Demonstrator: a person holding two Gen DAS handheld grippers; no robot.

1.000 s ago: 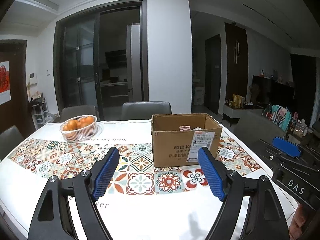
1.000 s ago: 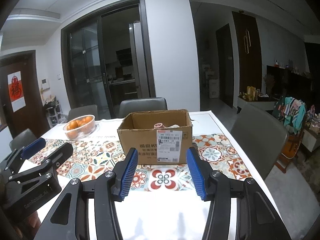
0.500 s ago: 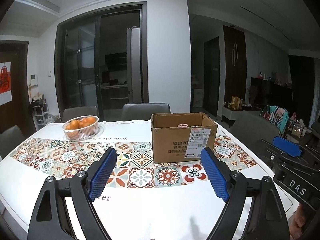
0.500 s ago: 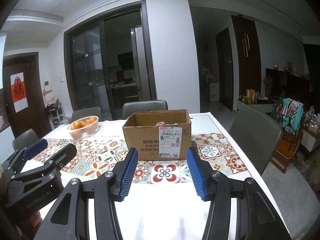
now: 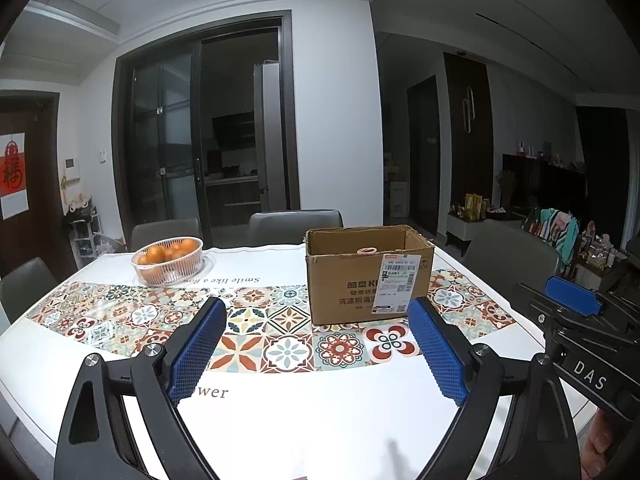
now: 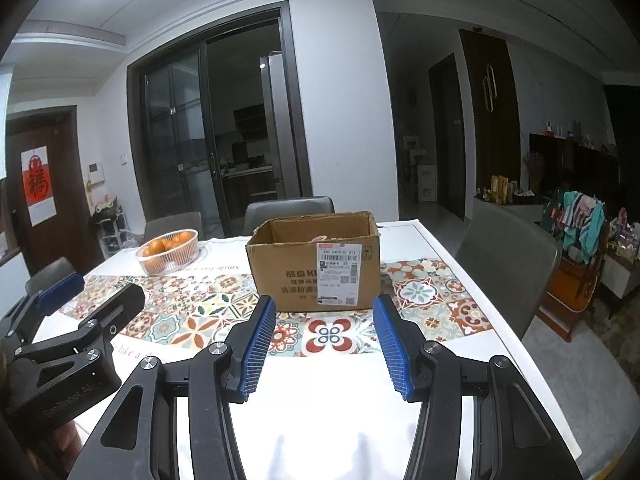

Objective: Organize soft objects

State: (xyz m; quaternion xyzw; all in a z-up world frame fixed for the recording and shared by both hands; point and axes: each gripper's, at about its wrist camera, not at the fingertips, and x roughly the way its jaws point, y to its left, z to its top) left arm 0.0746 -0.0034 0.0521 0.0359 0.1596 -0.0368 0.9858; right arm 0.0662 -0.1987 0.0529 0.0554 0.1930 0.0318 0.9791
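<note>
An open cardboard box (image 5: pixel 368 276) with a white shipping label stands on the patterned tablecloth; it also shows in the right wrist view (image 6: pixel 316 264). A pinkish soft item (image 5: pixel 367 250) peeks over its rim; the rest of the inside is hidden. My left gripper (image 5: pixel 316 344) is open and empty, held back from the box over the table's near side. My right gripper (image 6: pixel 324 340) is open and empty, also short of the box. Each gripper shows at the edge of the other's view.
A white basket of oranges (image 5: pixel 168 260) sits at the table's far left. Grey chairs (image 5: pixel 294 226) stand behind the table and one (image 6: pixel 508 268) at its right side. The table's right edge (image 6: pixel 500 320) drops to the floor.
Both grippers have pulled back and risen away from the box, which looks smaller and farther now. Both stay open and empty.
</note>
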